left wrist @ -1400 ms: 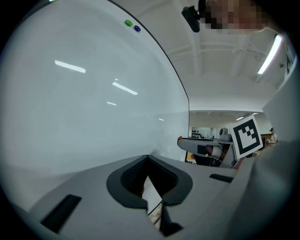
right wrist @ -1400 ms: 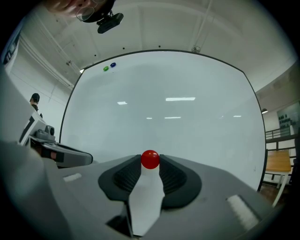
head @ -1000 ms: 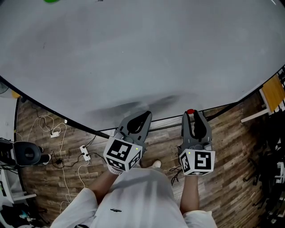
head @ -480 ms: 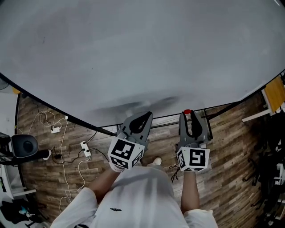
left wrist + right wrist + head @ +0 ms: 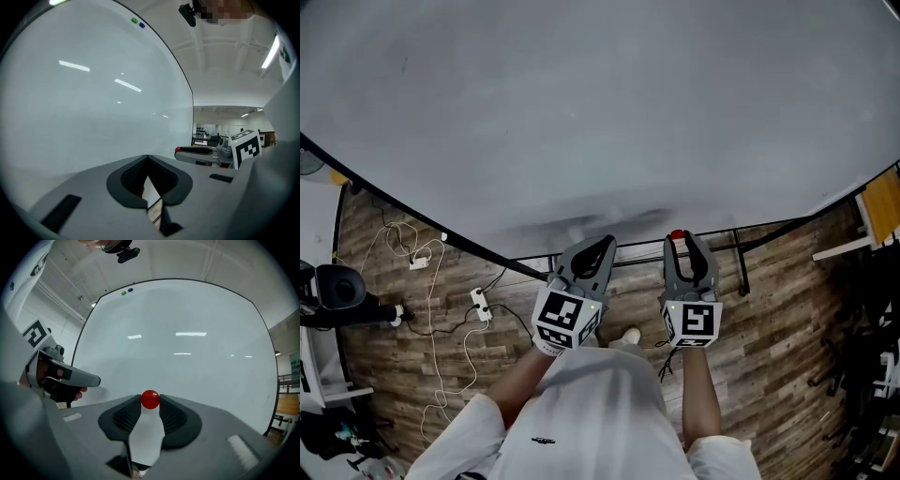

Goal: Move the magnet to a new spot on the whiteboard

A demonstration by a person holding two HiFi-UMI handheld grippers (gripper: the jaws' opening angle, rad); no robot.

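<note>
The whiteboard [image 5: 581, 112] fills the upper head view, and both grippers are held near its lower edge. My right gripper [image 5: 679, 238] is shut on a small round red magnet [image 5: 677, 234]. In the right gripper view the red magnet [image 5: 150, 399] sits pinched between the two tips of the right gripper [image 5: 150, 401], with the whiteboard [image 5: 187, 357] behind it. I cannot tell whether the magnet touches the board. My left gripper [image 5: 605, 242] is beside it on the left. Seen in its own view, the left gripper [image 5: 147, 156] has its tips together and nothing between them.
A green magnet [image 5: 123, 293] and a blue magnet [image 5: 130, 289] sit high on the board. Below lies a wooden floor with white cables and a power strip [image 5: 478, 307]. A black round object [image 5: 337, 286] stands at far left, and wooden furniture [image 5: 881, 202] at far right.
Both grippers have come lower along the board, and the right one has shifted left, closer to the left one. The red magnet stays held. A green magnet has left the head view's top.
</note>
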